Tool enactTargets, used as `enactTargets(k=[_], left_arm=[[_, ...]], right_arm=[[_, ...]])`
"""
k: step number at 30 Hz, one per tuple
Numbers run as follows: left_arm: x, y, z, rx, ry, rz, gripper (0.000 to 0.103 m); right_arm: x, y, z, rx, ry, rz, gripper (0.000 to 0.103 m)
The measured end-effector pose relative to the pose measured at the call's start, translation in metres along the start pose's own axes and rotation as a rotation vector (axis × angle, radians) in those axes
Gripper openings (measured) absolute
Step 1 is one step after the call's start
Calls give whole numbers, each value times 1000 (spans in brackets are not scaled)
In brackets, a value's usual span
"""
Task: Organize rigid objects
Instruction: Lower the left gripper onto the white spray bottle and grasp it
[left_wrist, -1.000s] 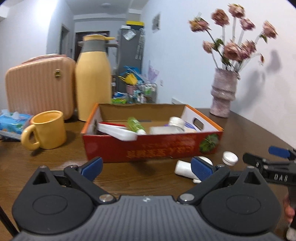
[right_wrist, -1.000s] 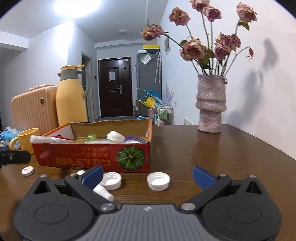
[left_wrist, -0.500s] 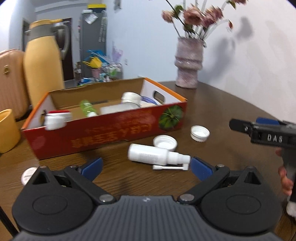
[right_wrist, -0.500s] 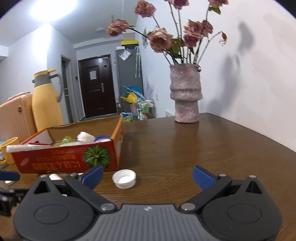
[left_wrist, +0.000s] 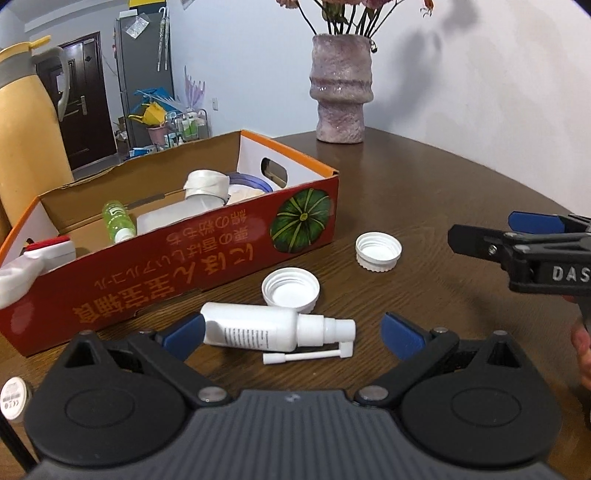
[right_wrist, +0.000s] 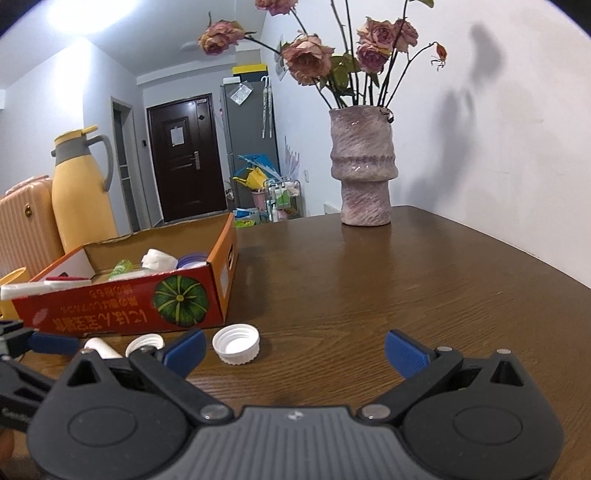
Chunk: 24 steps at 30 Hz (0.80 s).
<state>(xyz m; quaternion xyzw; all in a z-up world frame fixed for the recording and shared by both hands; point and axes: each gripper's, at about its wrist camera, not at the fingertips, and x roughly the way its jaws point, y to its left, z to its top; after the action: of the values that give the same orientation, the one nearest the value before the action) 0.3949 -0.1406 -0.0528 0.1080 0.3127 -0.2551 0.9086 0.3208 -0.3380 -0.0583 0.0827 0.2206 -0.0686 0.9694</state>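
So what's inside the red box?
The box holds a green bottle, a clear jug with a white cap, a blue-rimmed lid and a red-and-white thing. The front wall hides the bottom.

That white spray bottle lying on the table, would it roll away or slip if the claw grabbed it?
The spray bottle lies on its side and looks round, so a nudge would probably roll it. Its smooth plastic may slip a little between the left claw, which is open around it. It looks small and stiff, likely light. The loose thin nozzle beside it might get knocked away.
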Motion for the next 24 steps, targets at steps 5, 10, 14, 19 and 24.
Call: enactTargets(k=[5,10,14,19,24], left_arm=[[14,1,3,7,31,11,103],[24,4,4,1,60,13,103],[25,6,4,16,63,21,103],[13,7,1,70,48,-8,103],[8,7,-3,127,32,-31,103]], right_arm=[[3,4,-1,-20,14,8,103],[2,6,-1,-30,18,13,103],[1,4,-1,-24,18,15,103],[3,2,-1,-10,28,17,103],[2,1,-2,-7,27,19,103]])
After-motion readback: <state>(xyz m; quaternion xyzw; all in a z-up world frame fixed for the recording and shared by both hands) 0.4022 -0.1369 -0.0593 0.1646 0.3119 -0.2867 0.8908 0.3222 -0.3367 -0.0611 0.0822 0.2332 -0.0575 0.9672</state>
